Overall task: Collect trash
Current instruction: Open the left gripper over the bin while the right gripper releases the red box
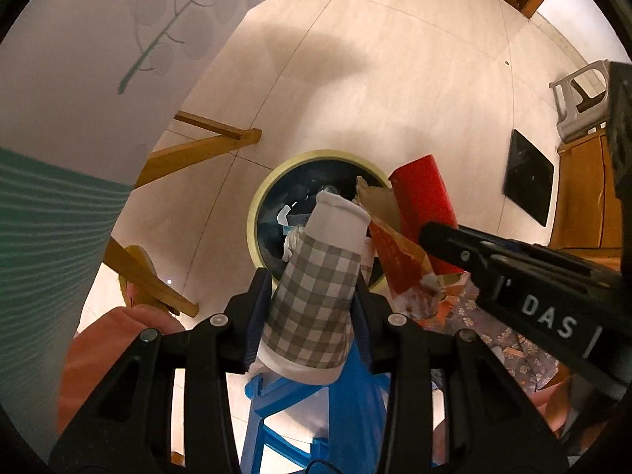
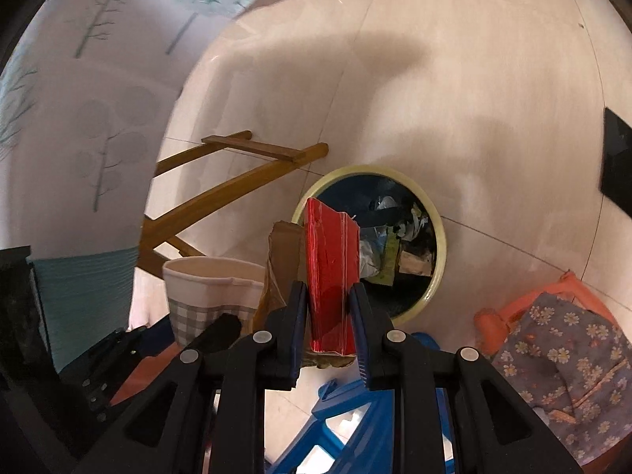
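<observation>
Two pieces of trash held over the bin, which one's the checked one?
The paper cup in the left gripper: grey-and-white check with a plain white rim. The right gripper holds the red carton, glossy solid red with torn brown card behind it.

A lived-in home interior, prob. a dining or living area: pale tiled floor (image 1: 355,79) w/ thin grout lines, a tablecloth (image 2: 98,79) printed w/ trees draped over wooden table legs (image 2: 237,181), a blue plastic stool (image 1: 316,414), a white plastic stool (image 1: 580,106) beside a wooden cabinet (image 1: 584,189), and a round bin (image 2: 430,276) w/ dark liner, full of household scraps.
</observation>
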Tool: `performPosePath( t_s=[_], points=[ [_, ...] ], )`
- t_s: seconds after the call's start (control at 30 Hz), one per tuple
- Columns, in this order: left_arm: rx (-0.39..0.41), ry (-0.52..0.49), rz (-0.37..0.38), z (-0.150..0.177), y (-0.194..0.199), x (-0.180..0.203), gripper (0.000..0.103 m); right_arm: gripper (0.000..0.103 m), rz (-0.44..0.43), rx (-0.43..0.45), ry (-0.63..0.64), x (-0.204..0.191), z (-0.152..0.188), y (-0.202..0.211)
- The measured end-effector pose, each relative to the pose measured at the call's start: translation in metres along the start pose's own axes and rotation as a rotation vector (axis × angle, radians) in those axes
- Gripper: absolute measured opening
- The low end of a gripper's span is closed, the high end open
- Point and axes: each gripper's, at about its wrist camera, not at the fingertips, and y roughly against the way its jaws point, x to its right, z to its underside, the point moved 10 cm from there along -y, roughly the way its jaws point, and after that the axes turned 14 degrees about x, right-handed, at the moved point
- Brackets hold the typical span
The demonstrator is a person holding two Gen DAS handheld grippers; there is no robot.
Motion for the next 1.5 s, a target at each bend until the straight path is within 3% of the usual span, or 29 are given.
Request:
performPosePath(
  t_s=[0.4,0.8,0.93,1.03,1.3,1.5],
  points=[
    [-0.055,0.017,-0.020,0.000,-0.026,-0.010,0.042,0.023,0.001,-0.033,-0.076,0.017,-0.001,-0.037],
    [-0.103,0.050,-0.038,-0.001,-0.053,-0.027,0.049,0.034,0.001,-0.028,-0.115,0.019,-0.007,-0.048],
    [-0.105,0.057,-0.050,-0.005,-0.055,-0.029,0.050,0.035,0.029,-0.027,-0.098,0.022,-0.007,-0.049],
    [-0.098,0.061,-0.059,-0.006,-0.055,-0.030,0.063,0.036,0.057,-0.018,-0.063,0.024,-0.009,-0.047],
    [-0.096,0.077,-0.074,-0.004,-0.048,-0.032,0.063,0.037,0.145,-0.006,0.082,0.027,-0.008,-0.039],
    [-0.093,0.101,-0.065,0.001,-0.031,-0.030,0.063,0.044,0.185,0.009,0.125,0.032,-0.013,-0.021]
  ],
)
